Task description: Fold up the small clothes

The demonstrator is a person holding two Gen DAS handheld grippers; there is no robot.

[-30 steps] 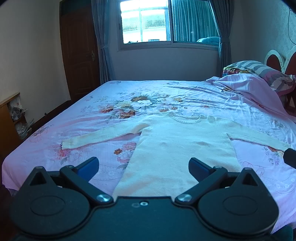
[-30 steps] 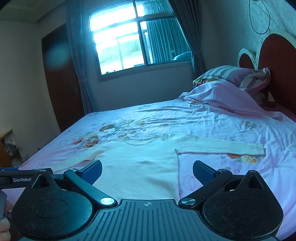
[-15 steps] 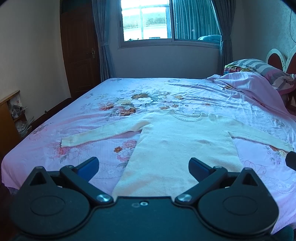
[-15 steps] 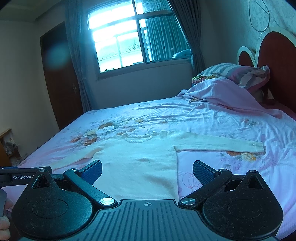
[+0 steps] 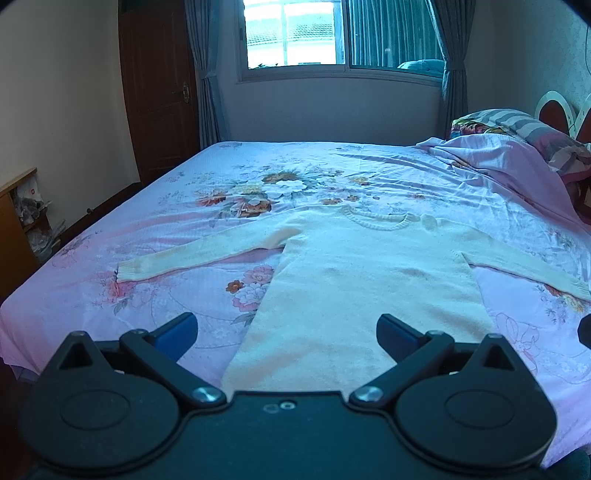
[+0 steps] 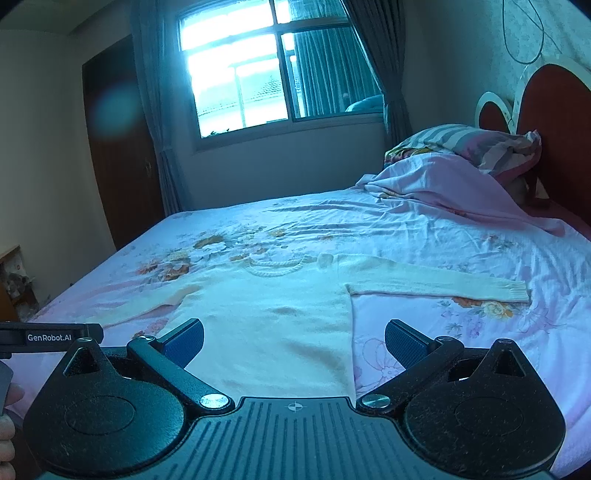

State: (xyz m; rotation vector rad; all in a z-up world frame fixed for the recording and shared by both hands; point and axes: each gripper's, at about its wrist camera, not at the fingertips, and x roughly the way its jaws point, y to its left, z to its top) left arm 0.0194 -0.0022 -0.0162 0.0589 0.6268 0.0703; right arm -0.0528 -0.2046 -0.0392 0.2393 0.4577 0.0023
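Two grippers, left (image 5: 287,328) and right (image 6: 294,336), hover spread apart above a cream sweater (image 5: 369,280) flat on the bed (image 5: 406,177).

Left gripper (image 5: 287,332) and right gripper (image 6: 294,339) spread wide, empty.

Bedroom, daylight only, cool blue cast.
A window (image 5: 295,35) is set in the far wall, flanked by grey curtains (image 5: 448,62); strong glare is seen through it. A dark wooden door (image 5: 159,92) is placed at the far left corner, a low wooden shelf unit (image 5: 18,218) along the left wall. A bed (image 5: 155,236) with a pink floral sheet is seen; pillows (image 6: 476,144) and a bunched blanket (image 6: 443,184) are piled at its right edge against a red headboard (image 6: 554,122). Walls are plain cream.
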